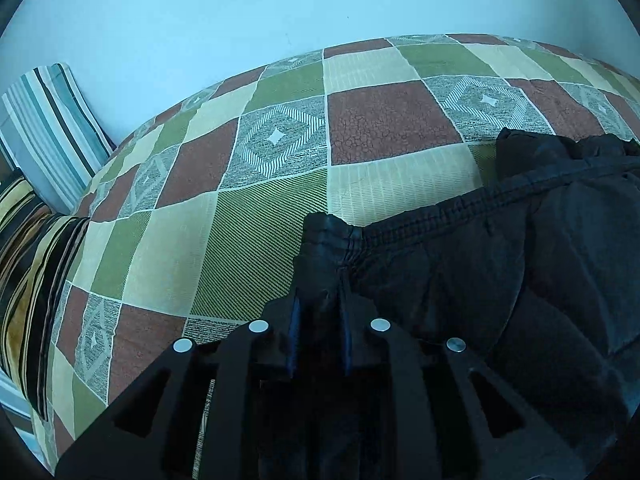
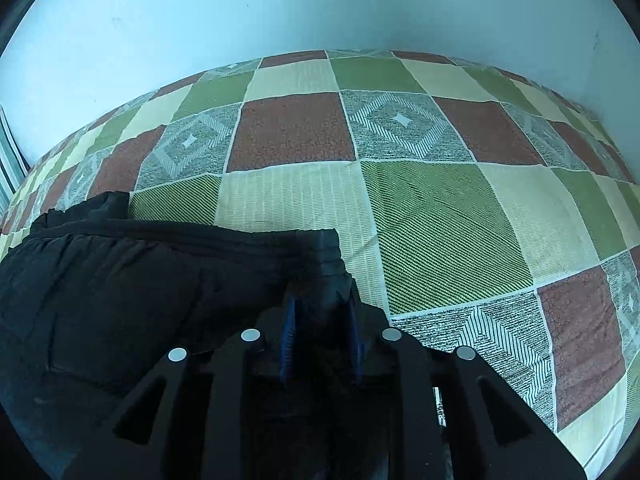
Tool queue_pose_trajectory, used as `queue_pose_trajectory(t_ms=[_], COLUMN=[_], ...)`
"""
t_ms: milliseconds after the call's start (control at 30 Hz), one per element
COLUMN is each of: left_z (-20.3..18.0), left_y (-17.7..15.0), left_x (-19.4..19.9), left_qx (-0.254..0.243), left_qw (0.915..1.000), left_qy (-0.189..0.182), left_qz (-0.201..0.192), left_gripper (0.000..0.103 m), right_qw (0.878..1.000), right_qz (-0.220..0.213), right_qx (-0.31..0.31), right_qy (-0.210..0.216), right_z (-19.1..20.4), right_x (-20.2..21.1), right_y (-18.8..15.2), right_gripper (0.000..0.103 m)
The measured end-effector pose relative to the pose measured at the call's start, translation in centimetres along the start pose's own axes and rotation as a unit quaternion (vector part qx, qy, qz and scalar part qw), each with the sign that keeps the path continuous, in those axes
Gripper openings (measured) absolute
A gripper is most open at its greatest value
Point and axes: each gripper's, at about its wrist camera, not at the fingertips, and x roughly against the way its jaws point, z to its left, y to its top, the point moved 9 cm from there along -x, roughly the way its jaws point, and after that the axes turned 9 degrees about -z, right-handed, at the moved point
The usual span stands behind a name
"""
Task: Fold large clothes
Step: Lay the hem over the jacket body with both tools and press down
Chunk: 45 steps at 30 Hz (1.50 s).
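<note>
A black padded jacket point(image 1: 500, 264) lies on a bed, its gathered hem running across both views. My left gripper point(image 1: 320, 300) is shut on the jacket's left hem corner point(image 1: 326, 236), with black cloth bunched between the blue pads. In the right wrist view the same jacket point(image 2: 132, 280) fills the lower left. My right gripper point(image 2: 322, 308) is shut on its right hem corner point(image 2: 324, 252), with cloth between the pads. Both corners are held just above the bedspread.
The bed is covered by a checked bedspread point(image 1: 248, 184) in green, cream, rust and grey squares, also in the right wrist view point(image 2: 440, 200). Striped pillows point(image 1: 52, 132) lean at the left against a pale wall point(image 1: 240, 12). A dark striped cushion point(image 1: 32, 272) lies below them.
</note>
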Motion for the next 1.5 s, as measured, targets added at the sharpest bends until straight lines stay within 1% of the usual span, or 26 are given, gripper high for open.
queue_pose_trajectory(t_ms=[67,100,167,233,267,300,333,367,400,433,533,600,667,733,800,833,900,1000,1100,1267,1500], left_z=[0.5,0.8,1.6,1.8,1.6,1.2,0.7,-0.6,-1.4,-2.5,-6.9,-8.9,-10.0,-10.5,-10.7,-10.8,-10.9,-11.0,-11.1,-11.3,-11.4], left_y=[0.4,0.5,0.9,1.8,2.2,2.7,3.0,3.3,3.4,3.5,2.3,1.7,0.9,-0.1,-1.1,-1.4,-2.1,-2.5,-2.8,-3.1,-3.1], left_x=[0.7,1.1,2.5,4.9,6.0,7.4,8.5,10.5,11.4,12.4,14.4,13.9,12.6,11.0,9.5,9.2,8.3,7.5,6.9,6.6,6.3], left_qx=[0.010,0.017,0.037,0.054,0.056,0.058,0.059,0.060,0.062,0.066,0.091,0.092,0.095,0.092,0.093,0.096,0.102,0.097,0.103,0.106,0.101], left_qw=[1.0000,0.9999,0.9993,0.9984,0.9981,0.9977,0.9974,0.9965,0.9959,0.9949,0.9898,0.9898,0.9909,0.9932,0.9937,0.9936,0.9930,0.9936,0.9926,0.9916,0.9925], left_qy=[-0.001,0.002,0.006,0.002,0.000,-0.003,-0.007,-0.021,-0.029,-0.038,-0.087,-0.091,-0.083,-0.063,-0.057,-0.056,-0.055,-0.049,-0.053,-0.054,-0.049], left_qz=[0.001,0.002,0.000,-0.017,-0.025,-0.035,-0.043,-0.054,-0.059,-0.066,-0.067,-0.058,-0.045,-0.035,-0.023,-0.021,-0.023,-0.030,-0.038,-0.050,-0.050], left_gripper=[0.024,0.029,0.035,0.037,0.041,0.043,0.043,0.044,0.044,0.044,0.044,0.044,0.044,0.044,0.045,0.045,0.045,0.046,0.046,0.046,0.046], right_qw=[1.000,1.000,1.000,0.999,0.999,0.998,0.998,0.997,0.997,0.997,0.996,0.996,0.996,0.997,0.997,0.998,0.999,0.998,0.998,0.997,0.997], right_qz=[-0.002,-0.002,-0.010,-0.029,-0.042,-0.050,-0.062,-0.071,-0.076,-0.078,-0.077,-0.070,-0.067,-0.068,-0.059,-0.049,-0.042,-0.045,-0.051,-0.064,-0.066], right_qx=[-0.005,-0.006,-0.013,-0.021,-0.021,-0.019,-0.019,-0.019,-0.018,-0.016,-0.009,0.007,0.015,0.032,0.037,0.033,0.027,0.034,0.036,0.040,0.044], right_qy=[0.001,-0.004,-0.016,-0.025,-0.026,-0.022,-0.012,-0.004,0.004,0.019,0.048,0.055,0.053,0.033,0.023,0.020,0.020,0.012,0.004,-0.006,-0.012], right_z=[-0.2,-0.3,-0.4,-0.2,0.5,1.0,2.1,3.2,4.3,6.2,10.3,12.7,13.9,14.5,14.5,14.3,14.1,14.2,14.2,14.3,14.2], right_x=[0.5,1.0,2.2,4.2,5.6,6.5,7.9,8.9,9.7,10.4,10.8,10.2,9.5,8.2,6.9,6.0,4.8,4.2,3.7,3.3,3.0], right_y=[0.3,0.6,1.1,1.9,2.4,2.7,3.0,3.0,2.9,2.4,1.2,0.2,-0.4,-1.2,-2.1,-2.8,-3.6,-4.1,-4.6,-4.9,-4.9], right_gripper=[0.031,0.033,0.043,0.049,0.052,0.052,0.052,0.052,0.052,0.052,0.052,0.052,0.052,0.052,0.052,0.055,0.058,0.060,0.060,0.060,0.060])
